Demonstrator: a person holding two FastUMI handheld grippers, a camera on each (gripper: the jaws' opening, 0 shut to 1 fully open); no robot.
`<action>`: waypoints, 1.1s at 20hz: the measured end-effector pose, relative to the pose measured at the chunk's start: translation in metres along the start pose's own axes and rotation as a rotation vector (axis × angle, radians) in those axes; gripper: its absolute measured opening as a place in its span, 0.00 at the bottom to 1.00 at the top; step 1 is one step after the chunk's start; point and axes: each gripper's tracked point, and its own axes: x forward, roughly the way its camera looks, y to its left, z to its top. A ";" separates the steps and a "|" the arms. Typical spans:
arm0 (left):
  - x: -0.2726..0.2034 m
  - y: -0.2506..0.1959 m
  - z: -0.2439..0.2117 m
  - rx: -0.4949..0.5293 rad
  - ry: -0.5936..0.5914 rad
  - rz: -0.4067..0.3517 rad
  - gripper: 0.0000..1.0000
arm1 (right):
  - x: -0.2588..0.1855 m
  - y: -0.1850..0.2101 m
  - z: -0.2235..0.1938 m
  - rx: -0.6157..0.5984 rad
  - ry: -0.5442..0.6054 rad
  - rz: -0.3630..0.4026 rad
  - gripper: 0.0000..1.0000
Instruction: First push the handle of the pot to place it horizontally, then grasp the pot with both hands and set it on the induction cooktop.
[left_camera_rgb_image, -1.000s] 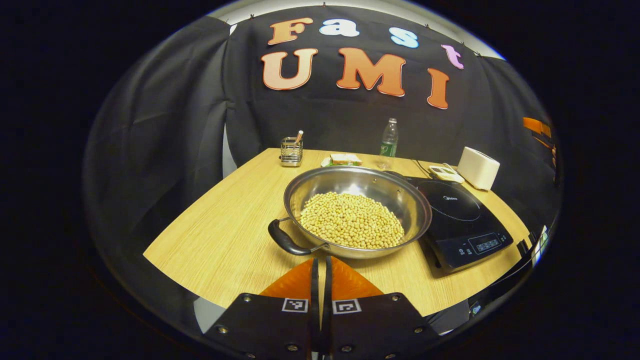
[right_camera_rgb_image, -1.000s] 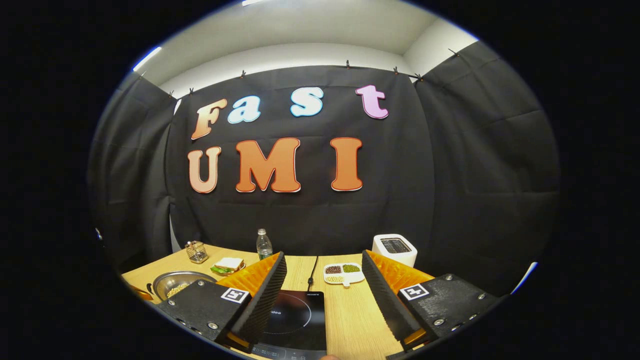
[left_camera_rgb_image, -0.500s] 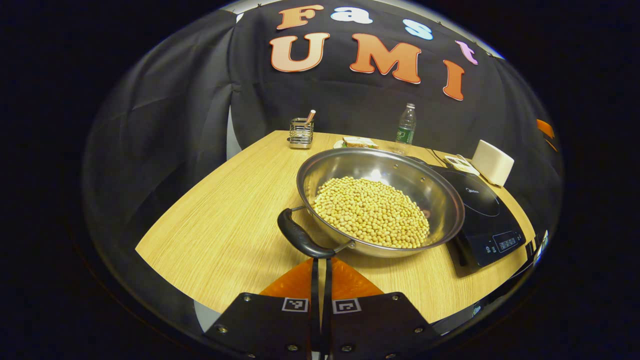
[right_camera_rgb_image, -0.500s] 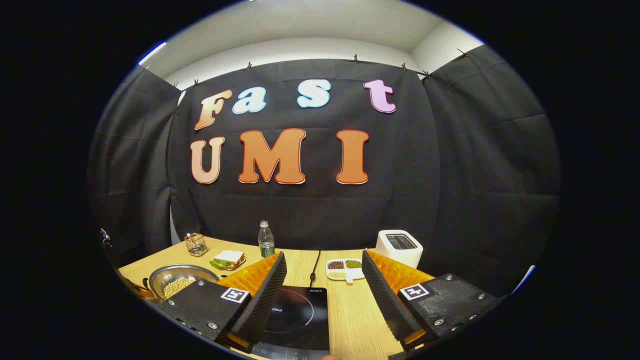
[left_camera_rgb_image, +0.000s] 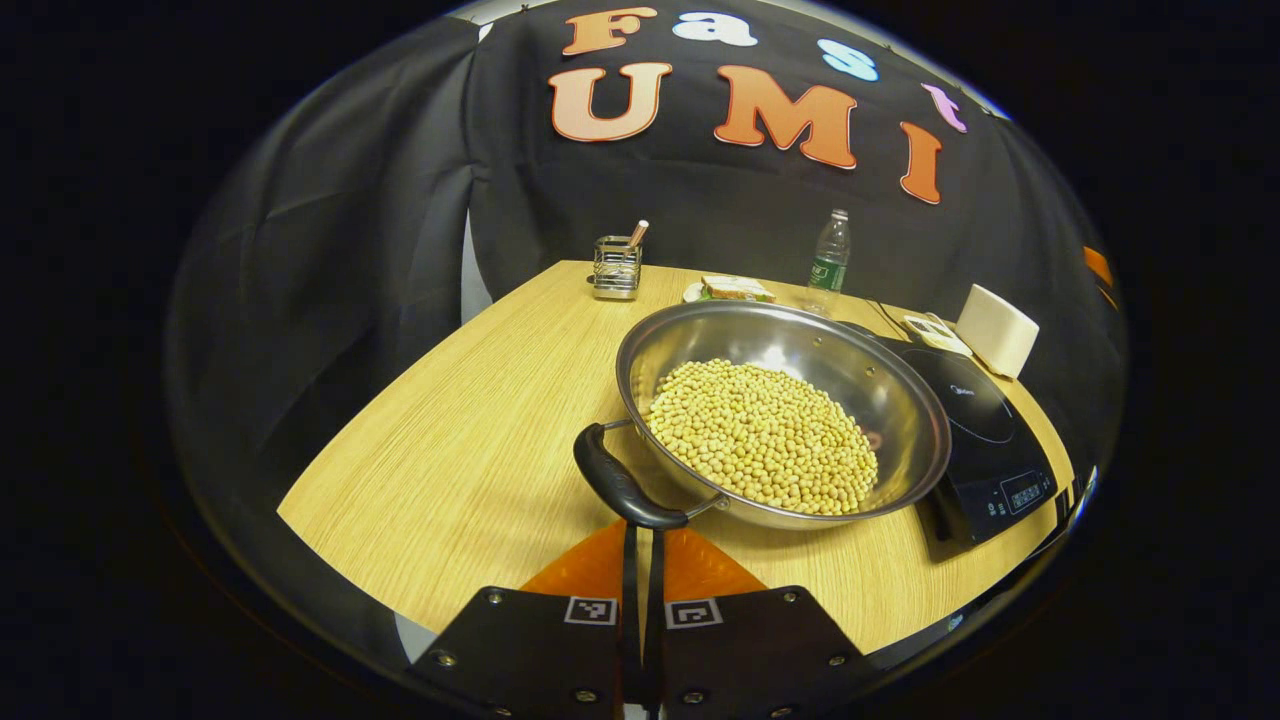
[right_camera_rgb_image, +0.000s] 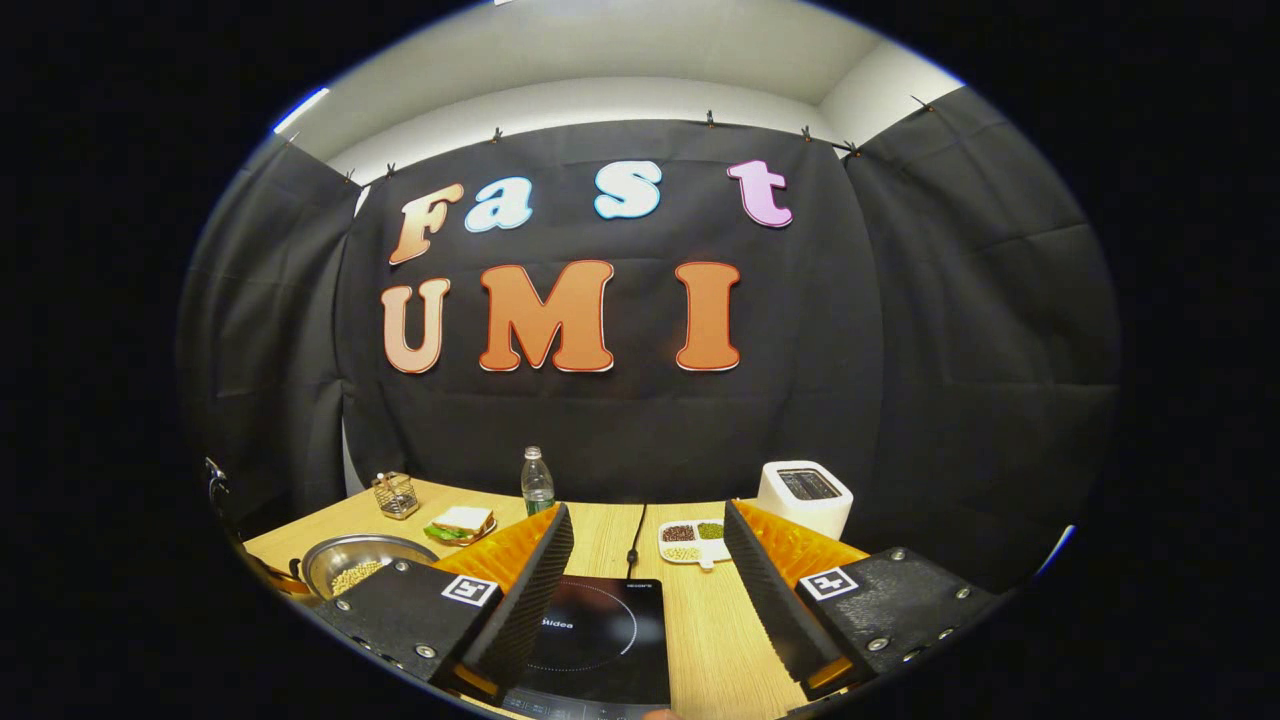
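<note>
A steel pot (left_camera_rgb_image: 880, 385) full of pale beans (left_camera_rgb_image: 765, 435) sits on the wooden table (left_camera_rgb_image: 470, 440), with its right rim over the edge of the black induction cooktop (left_camera_rgb_image: 985, 440). Its black handle (left_camera_rgb_image: 622, 488) points toward me at the near left. My left gripper (left_camera_rgb_image: 641, 530) is shut, its tips just below that handle, touching or nearly so. In the right gripper view the pot (right_camera_rgb_image: 345, 557) lies at the far left and the cooktop (right_camera_rgb_image: 600, 640) lies under my right gripper (right_camera_rgb_image: 645, 565), which is open with nothing between its fingers.
Along the back of the table stand a wire holder (left_camera_rgb_image: 616, 268), a sandwich on a plate (left_camera_rgb_image: 736, 289), a water bottle (left_camera_rgb_image: 828, 262), a divided dish (right_camera_rgb_image: 692, 541) of beans and a white toaster (left_camera_rgb_image: 996, 329). The table's near edge (left_camera_rgb_image: 400, 610) is close below my left gripper.
My left gripper has come closer to the pot, its shut tips now at the black handle. The handle has swung slightly. The right gripper has hardly moved.
</note>
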 end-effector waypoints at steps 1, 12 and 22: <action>0.002 0.002 0.002 0.005 -0.001 0.004 0.02 | 0.001 0.001 -0.001 -0.001 0.002 0.000 0.94; 0.016 0.023 0.014 0.024 -0.001 0.029 0.03 | 0.003 0.010 0.000 0.000 0.003 0.001 0.94; 0.022 0.035 0.021 0.011 0.004 0.040 0.03 | 0.005 0.016 0.000 -0.008 0.003 0.002 0.94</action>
